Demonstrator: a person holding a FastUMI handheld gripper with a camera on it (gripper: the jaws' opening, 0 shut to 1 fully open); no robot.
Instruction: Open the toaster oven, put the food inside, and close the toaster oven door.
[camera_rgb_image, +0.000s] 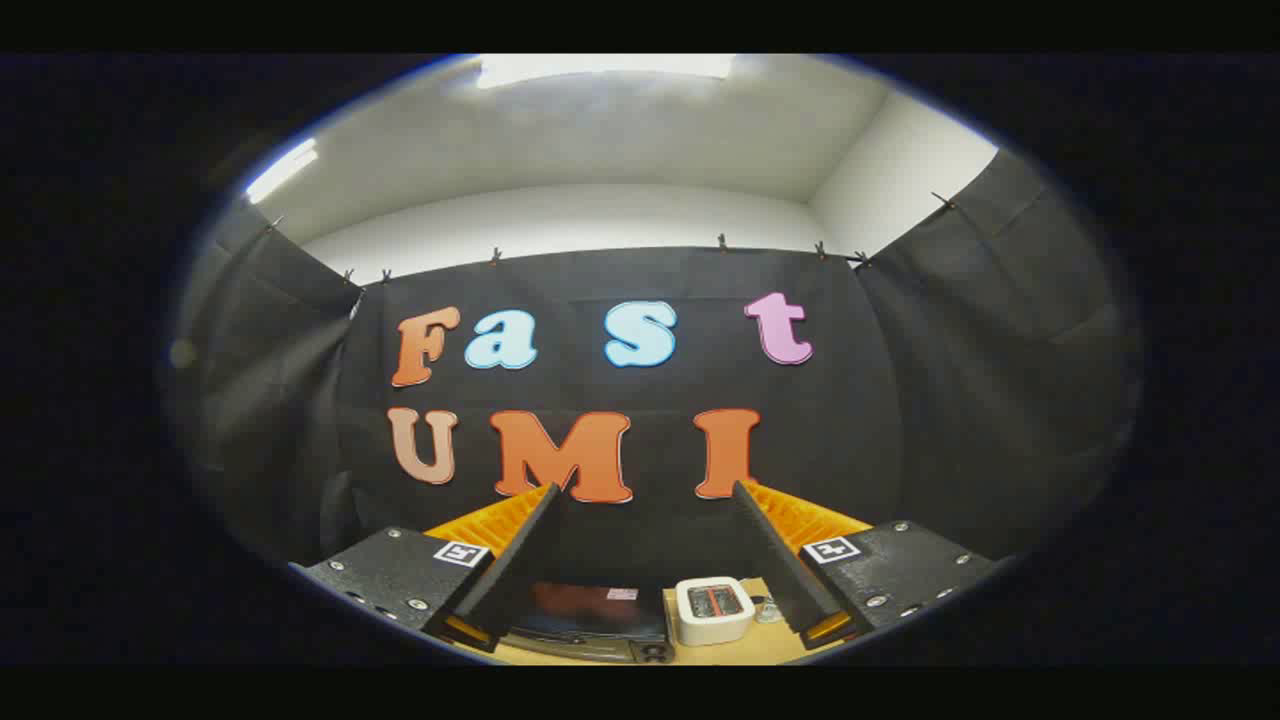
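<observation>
My gripper (645, 490) is held high and open, with nothing between its fingers. Far below and between the fingers lies a dark, glossy flat-topped appliance (590, 610) on a wooden table (720, 655); it looks like the toaster oven seen from above, though I cannot tell how its door stands. Beside it, toward the right finger, sits a small white box-shaped device (714, 608) with a dark window on top. I cannot make out any food.
Black cloth walls close the booth behind and on both sides. A small metallic item (768, 608) lies on the table just right of the white device. White ceiling and lights are above.
</observation>
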